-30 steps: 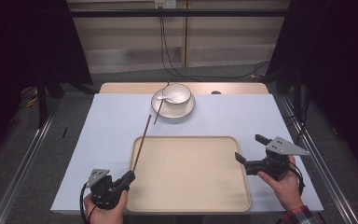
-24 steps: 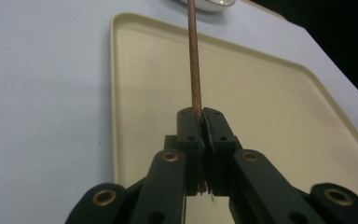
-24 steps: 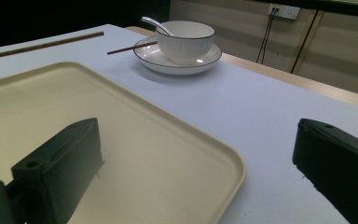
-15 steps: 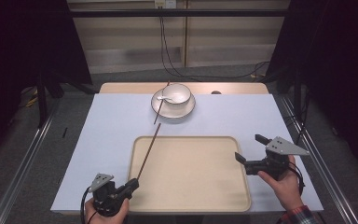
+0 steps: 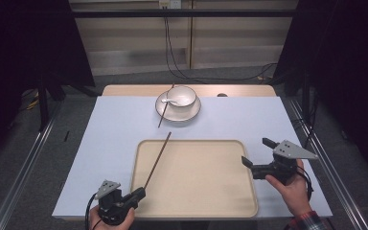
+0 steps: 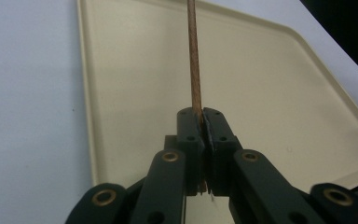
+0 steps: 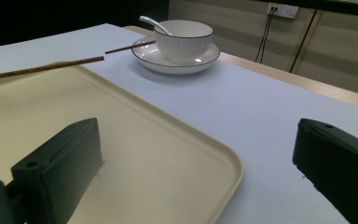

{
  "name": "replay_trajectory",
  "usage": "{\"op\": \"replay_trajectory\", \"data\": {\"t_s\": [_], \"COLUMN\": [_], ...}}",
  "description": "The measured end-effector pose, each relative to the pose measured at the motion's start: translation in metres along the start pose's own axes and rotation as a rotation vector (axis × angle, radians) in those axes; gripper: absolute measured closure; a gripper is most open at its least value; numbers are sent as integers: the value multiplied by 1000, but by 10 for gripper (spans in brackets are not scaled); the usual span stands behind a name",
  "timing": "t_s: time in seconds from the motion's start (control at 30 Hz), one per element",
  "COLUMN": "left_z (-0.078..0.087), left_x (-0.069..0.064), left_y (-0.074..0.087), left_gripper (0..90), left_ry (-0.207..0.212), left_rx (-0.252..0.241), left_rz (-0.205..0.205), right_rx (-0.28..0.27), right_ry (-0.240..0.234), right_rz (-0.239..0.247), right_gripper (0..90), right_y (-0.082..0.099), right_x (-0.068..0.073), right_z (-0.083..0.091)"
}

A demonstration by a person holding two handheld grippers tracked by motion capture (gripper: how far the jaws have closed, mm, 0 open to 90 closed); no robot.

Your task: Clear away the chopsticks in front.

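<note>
At the near left corner of the table, the left gripper has its jaws clamped tight on the near end of one chopstick; in the left gripper view this chopstick runs straight out from between the closed pads over the tray. It slants from the grip up toward the far side, its free end just past the far rim of the tray, so it looks lifted above the tray, not lying in it. Judging by that, the work seems partly done: one stick is picked up and carried near, while setting it down remains, and a second chopstick is leaning on the plate at the far middle of the table. Counted, there are two chopsticks, one tray, one plate, one bowl standing on that plate, and one spoon resting in the bowl. At the near right, the right gripper hovers at the right edge of the tray with its jaws well apart and nothing between them; in the right gripper view its own jaws stand wide.
</note>
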State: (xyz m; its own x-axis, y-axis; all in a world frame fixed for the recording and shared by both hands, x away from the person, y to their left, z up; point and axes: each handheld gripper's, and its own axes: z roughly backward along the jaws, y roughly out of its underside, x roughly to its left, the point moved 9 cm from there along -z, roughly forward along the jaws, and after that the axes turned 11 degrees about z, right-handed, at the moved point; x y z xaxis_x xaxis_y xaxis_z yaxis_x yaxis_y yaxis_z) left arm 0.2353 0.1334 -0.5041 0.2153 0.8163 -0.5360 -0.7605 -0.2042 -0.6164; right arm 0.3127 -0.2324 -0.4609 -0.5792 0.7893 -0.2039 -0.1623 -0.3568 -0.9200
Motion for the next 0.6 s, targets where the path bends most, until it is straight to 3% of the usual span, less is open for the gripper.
{"op": "replay_trajectory", "data": {"t_s": [0.43,0.6], "left_z": [-3,-5], "left_x": [2,8], "left_y": [8,8], "left_gripper": [863,861], "left_ry": [0,-35], "left_rx": [55,67], "left_rz": [-3,-3], "right_rx": [0,6], "right_ry": [-12,-19], "right_rz": [13,9], "right_gripper": [11,10], "right_y": [0,0], "right_x": [3,3], "right_z": [-1,-1]}}
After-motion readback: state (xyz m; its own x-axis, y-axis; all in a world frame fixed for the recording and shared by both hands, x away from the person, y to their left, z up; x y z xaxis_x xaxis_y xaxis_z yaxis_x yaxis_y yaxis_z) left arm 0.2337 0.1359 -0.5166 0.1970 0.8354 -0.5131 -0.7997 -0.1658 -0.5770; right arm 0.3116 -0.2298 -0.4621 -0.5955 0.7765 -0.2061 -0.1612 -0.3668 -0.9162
